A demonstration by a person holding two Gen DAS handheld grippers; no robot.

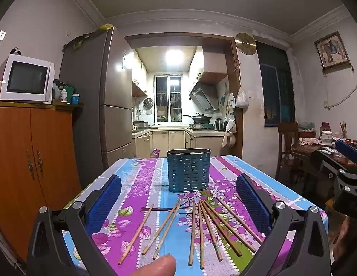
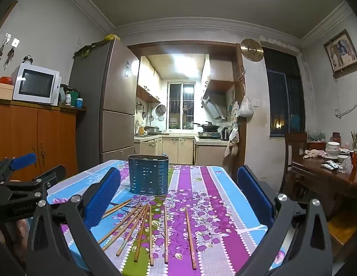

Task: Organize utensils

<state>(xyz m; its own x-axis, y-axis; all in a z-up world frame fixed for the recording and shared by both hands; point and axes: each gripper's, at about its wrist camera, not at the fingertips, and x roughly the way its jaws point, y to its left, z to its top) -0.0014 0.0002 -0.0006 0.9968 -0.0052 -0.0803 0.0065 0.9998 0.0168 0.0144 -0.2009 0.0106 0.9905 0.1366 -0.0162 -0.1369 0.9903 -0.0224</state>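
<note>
Several wooden chopsticks (image 1: 201, 227) lie scattered on the flowered tablecloth, near the front edge; they also show in the right wrist view (image 2: 144, 227). A blue perforated metal utensil holder (image 1: 188, 170) stands upright behind them, also seen in the right wrist view (image 2: 148, 174). My left gripper (image 1: 178, 197) is open and empty, held above the chopsticks. My right gripper (image 2: 178, 195) is open and empty, above the table to the right of the left one. The right gripper shows at the right edge of the left wrist view (image 1: 346, 161).
The table (image 1: 305, 197) has a purple and blue flowered cloth. A wooden cabinet (image 1: 29, 161) with a microwave stands left, a fridge (image 1: 105, 103) behind it. A cluttered wooden table (image 2: 328, 172) and chair stand right. The kitchen lies beyond the doorway.
</note>
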